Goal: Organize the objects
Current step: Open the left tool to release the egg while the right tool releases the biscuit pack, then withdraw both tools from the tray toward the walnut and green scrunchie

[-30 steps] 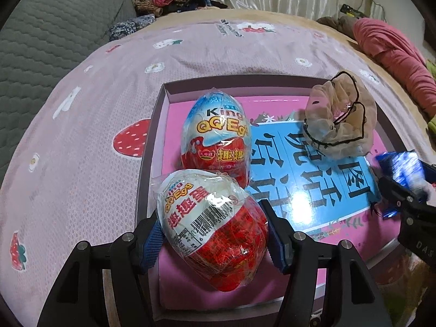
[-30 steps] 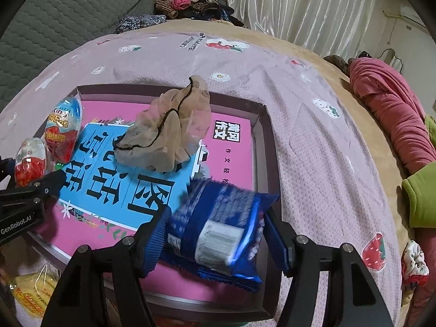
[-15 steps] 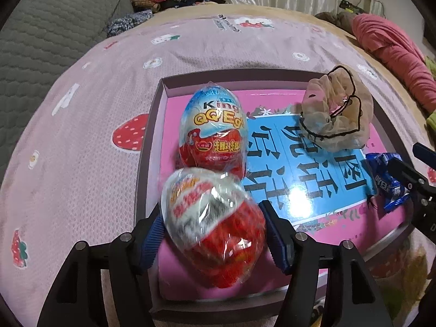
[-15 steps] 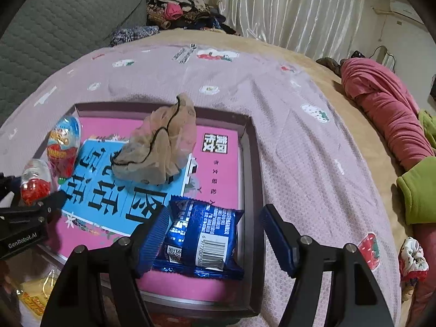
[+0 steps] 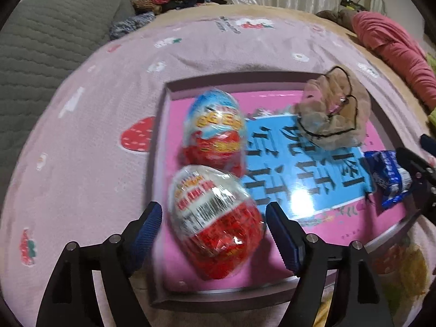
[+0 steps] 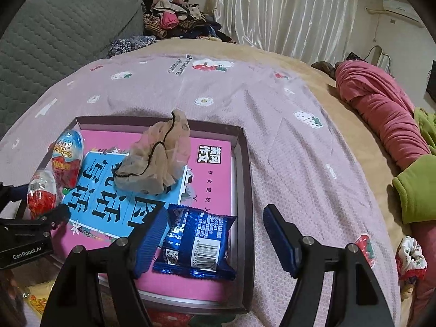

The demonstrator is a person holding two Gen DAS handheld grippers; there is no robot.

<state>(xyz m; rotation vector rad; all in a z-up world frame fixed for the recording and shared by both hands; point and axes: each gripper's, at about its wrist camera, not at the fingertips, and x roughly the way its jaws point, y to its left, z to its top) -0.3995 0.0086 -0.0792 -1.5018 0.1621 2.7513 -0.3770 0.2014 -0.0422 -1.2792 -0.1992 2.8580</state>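
Note:
A shallow box point(image 5: 159, 147) point(image 6: 246, 179) lies on the bed with a pink and blue book point(image 5: 308, 169) point(image 6: 207, 169) inside. A red and white toy egg point(image 5: 215, 224) point(image 6: 42, 194) lies in the box's near left corner, a blue-topped egg point(image 5: 215, 130) point(image 6: 68, 160) behind it. My left gripper point(image 5: 214, 218) is open, its jaws either side of the near egg, apart from it. My right gripper point(image 6: 215, 230) is open over a blue snack packet point(image 6: 197, 244) point(image 5: 389, 179) lying in the box's near right corner. A beige scrunchie point(image 5: 332, 114) point(image 6: 158, 160) rests on the book.
The bed has a pink strawberry-print sheet point(image 6: 286, 125). Pink point(image 6: 381, 111) and green point(image 6: 417, 188) clothes lie at the right, a floral scrunchie point(image 6: 411, 257) near the right edge. A grey quilt point(image 5: 49, 43) is at the left. A yellow packet point(image 6: 38, 297) lies below the box.
Both grippers have opened. The left let go of the near egg, which now lies in the box. The right let go of the blue packet and drew back.

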